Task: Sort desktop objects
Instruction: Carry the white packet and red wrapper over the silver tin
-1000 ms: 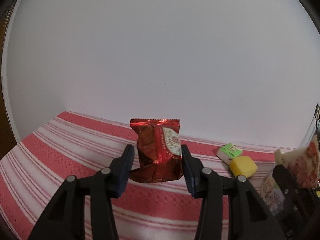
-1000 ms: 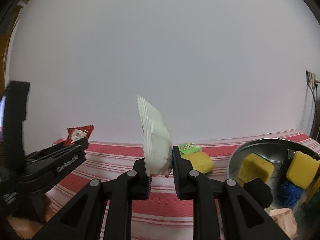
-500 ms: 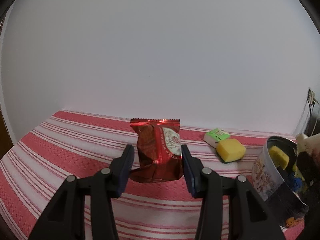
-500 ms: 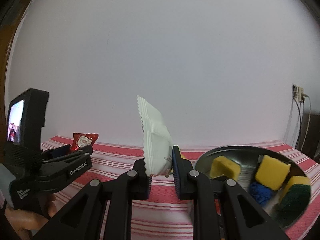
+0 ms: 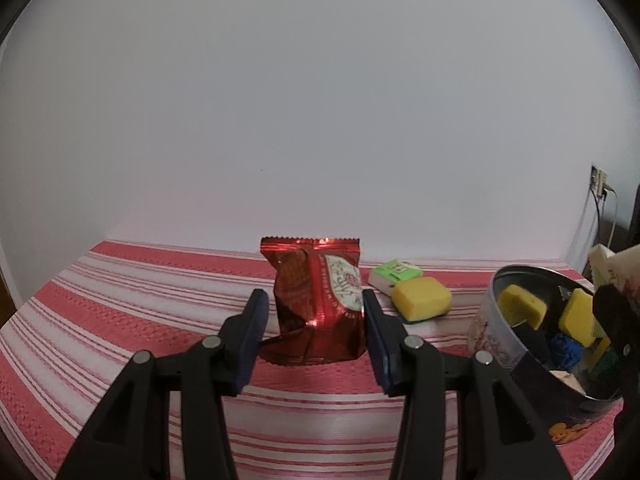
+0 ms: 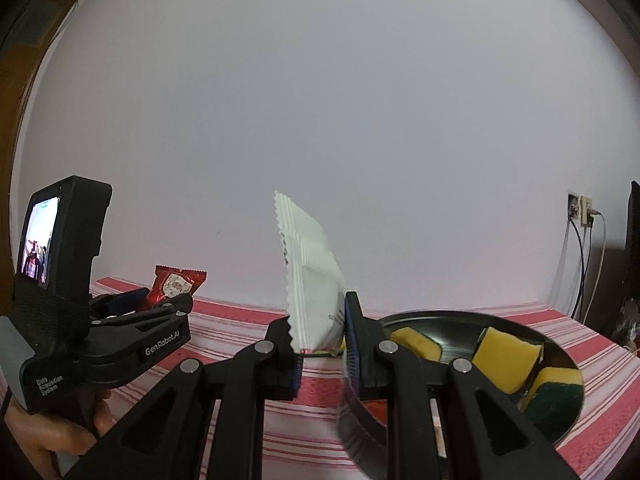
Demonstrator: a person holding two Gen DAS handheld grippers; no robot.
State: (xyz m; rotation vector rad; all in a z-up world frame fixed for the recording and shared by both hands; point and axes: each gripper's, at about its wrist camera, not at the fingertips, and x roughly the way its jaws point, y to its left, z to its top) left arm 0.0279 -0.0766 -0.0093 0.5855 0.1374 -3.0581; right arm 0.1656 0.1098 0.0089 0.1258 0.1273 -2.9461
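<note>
- Left gripper (image 5: 312,312): clamped on red foil packet (image 5: 318,300), blue pads pressed against packet's two sides; packet upright between them, lower edge crumpled, serrated top seam uppermost. Same gripper seen from the side in right wrist view, packet (image 6: 176,284) poking past its tip.
- Right gripper (image 6: 322,334): clamped on white sachet (image 6: 312,284), jaws nearly together; sachet standing up out of the pads, tilted, zigzag edge facing left, small printed text near lower right corner.
- Striped tablecloth (image 5: 100,312), red and white: spread below both grippers, reaching back to plain white wall (image 5: 320,100).
- Green-and-white box (image 5: 394,274): on cloth beyond and to the right of left gripper's tip, just behind loose yellow sponge (image 5: 422,300), the two touching or nearly so.
- Round metal tin (image 5: 520,364), printed outer wall: further right of left gripper; in right wrist view directly ahead and right of right gripper's fingers, rim (image 6: 460,314) partly hidden behind them.
- Tin contents: yellow sponges (image 6: 506,360), one with dark green scouring face (image 6: 554,400), a blue item (image 5: 564,350), a black item, a pale item at bottom; further detail not made out.
- Person's hand (image 6: 52,436): wrapped round left gripper's handle, low at left edge of right wrist view; small lit screen (image 6: 38,246) on rear of that gripper.
- Wall socket with cables (image 6: 580,210): far right of right gripper, above cloth's far edge.
</note>
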